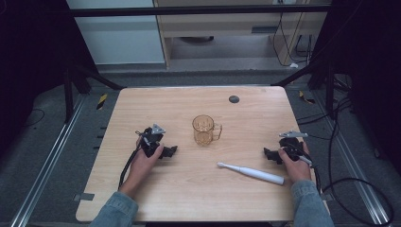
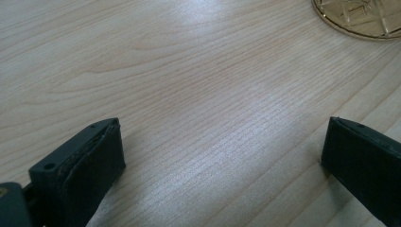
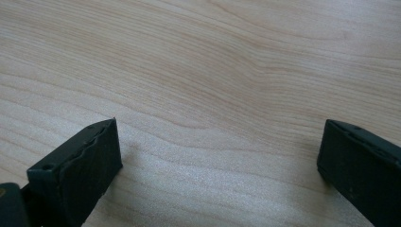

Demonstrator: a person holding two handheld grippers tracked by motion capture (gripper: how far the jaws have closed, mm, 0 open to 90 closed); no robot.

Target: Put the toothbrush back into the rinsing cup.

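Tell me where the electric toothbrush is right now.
In the high view the white electric toothbrush lies flat on the wooden table, toward the near right, just left of the right claw and in front of the amber glass mug.

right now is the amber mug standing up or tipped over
Upright: the amber mug stands on its base on the table, open rim up, handle to one side.

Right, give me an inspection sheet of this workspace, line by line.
Surface: light wooden table, bare between items.
Job's things: amber glass mug upright at centre, handle toward the right; white electric toothbrush lying flat near the right gripper.
Clutter: small dark round disc near the far edge.
Grippers: left gripper and right gripper both open, low over the table, nothing between the jaws.
Cables: black cable trails from the left gripper; more on the floor at right.
Surroundings: metal frame rails, grey floor.
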